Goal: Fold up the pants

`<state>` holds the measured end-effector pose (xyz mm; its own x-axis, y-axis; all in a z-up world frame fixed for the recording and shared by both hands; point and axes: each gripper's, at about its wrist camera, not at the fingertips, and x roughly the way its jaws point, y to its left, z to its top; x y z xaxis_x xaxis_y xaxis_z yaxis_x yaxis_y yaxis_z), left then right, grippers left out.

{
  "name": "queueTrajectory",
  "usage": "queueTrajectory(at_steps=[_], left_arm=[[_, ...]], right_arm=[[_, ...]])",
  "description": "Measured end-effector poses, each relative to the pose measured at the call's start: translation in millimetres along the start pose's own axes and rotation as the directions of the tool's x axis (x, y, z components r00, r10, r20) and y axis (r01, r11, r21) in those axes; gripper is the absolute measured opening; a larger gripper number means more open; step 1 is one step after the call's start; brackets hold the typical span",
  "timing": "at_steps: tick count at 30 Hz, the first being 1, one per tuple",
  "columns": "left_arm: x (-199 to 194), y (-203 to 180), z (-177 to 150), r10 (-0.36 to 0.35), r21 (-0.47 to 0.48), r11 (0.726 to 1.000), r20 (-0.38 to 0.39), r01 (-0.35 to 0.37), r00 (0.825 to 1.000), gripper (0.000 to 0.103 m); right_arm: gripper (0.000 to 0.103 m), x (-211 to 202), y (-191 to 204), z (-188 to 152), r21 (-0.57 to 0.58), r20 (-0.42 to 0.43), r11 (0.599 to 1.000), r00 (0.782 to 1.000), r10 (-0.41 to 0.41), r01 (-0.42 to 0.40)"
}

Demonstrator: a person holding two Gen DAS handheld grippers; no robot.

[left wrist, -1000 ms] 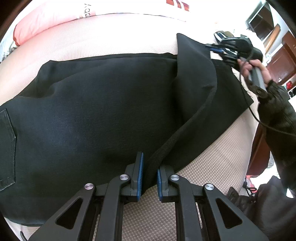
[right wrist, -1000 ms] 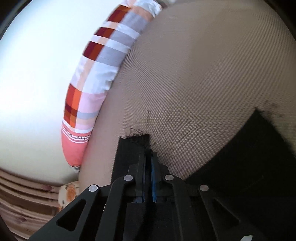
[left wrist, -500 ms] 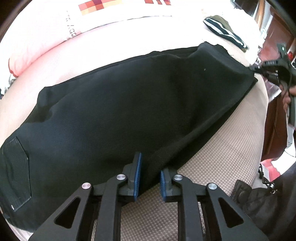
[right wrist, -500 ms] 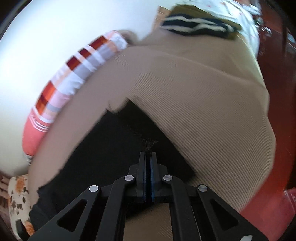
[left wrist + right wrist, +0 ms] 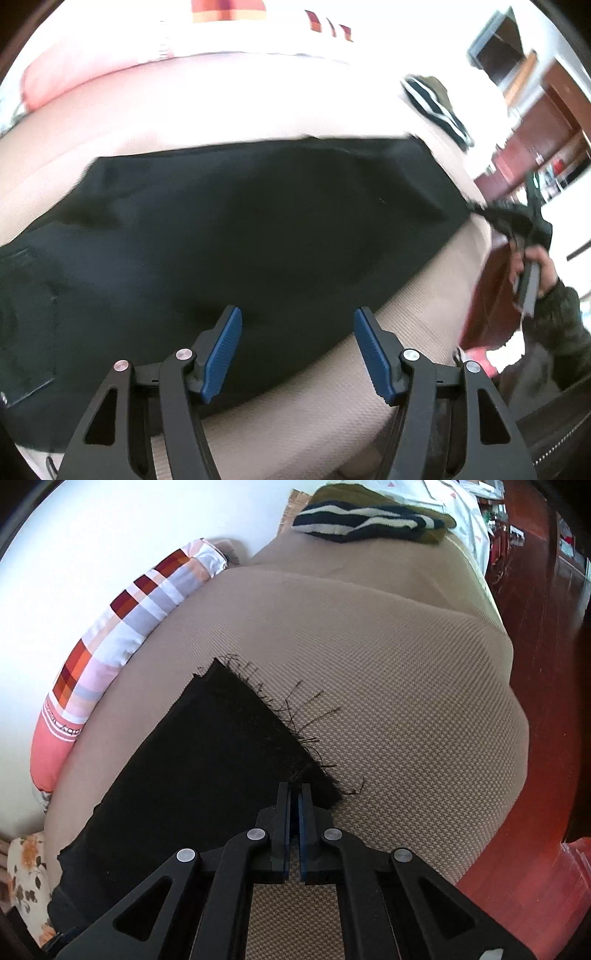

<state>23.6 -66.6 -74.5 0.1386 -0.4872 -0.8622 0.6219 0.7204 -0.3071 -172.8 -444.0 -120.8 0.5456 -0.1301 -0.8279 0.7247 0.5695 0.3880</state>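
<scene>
Beige textured bed surface [image 5: 406, 672] fills both views, patchwork pillow [image 5: 122, 635] along its far-left edge by the wall, floral cushion [image 5: 26, 871] at lower left. Black pants [image 5: 240, 236] lie flat across the bed, spread left to right in the left wrist view; a back pocket shows at the left end. Frayed hem end [image 5: 266, 701] points toward the striped garment [image 5: 369, 520], which sits well apart at the far end of the bed. Red-brown wood floor [image 5: 546, 664] on the right. Left gripper [image 5: 297, 350]: blue pads wide apart, nothing between them, hovering over the near edge of the pants. Right gripper [image 5: 294, 805]: jaws pinched together on the frayed hem corner, fabric visible between pads; also seen from the left wrist view [image 5: 517, 218] at the far right end of the pants, held by a hand [image 5: 535, 266].
</scene>
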Motion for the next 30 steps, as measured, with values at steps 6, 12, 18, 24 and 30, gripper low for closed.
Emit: queueTrajectory(at_steps=[6, 12, 18, 24, 30], left_arm=[[0, 52, 7, 0.131, -0.192, 0.974, 0.041, -0.121, 0.991, 0.064], [0, 85, 8, 0.161, -0.302, 0.944, 0.061, -0.136, 0.985, 0.064], [-1, 87, 9, 0.193, -0.313, 0.936, 0.078, -0.16, 0.978, 0.064], [2, 85, 12, 0.195, -0.334, 0.929, 0.076, -0.159, 0.978, 0.064], [4, 85, 15, 0.202, -0.348, 0.922, 0.057, -0.17, 0.978, 0.064]], right_arm=[[0.004, 3, 8, -2, -0.064, 0.004, 0.997, 0.999, -0.039, 0.039], [0.013, -18, 6, 18, -0.091, -0.003, 0.996, 1.0, 0.016, -0.017], [0.018, 1, 29, 77, -0.138, -0.136, 0.954, 0.959, 0.249, -0.268], [0.019, 62, 70, 126, -0.196, -0.34, 0.902, 0.889, 0.305, -0.385], [0.019, 101, 81, 149, -0.222, -0.419, 0.897, 0.868, 0.266, -0.382]])
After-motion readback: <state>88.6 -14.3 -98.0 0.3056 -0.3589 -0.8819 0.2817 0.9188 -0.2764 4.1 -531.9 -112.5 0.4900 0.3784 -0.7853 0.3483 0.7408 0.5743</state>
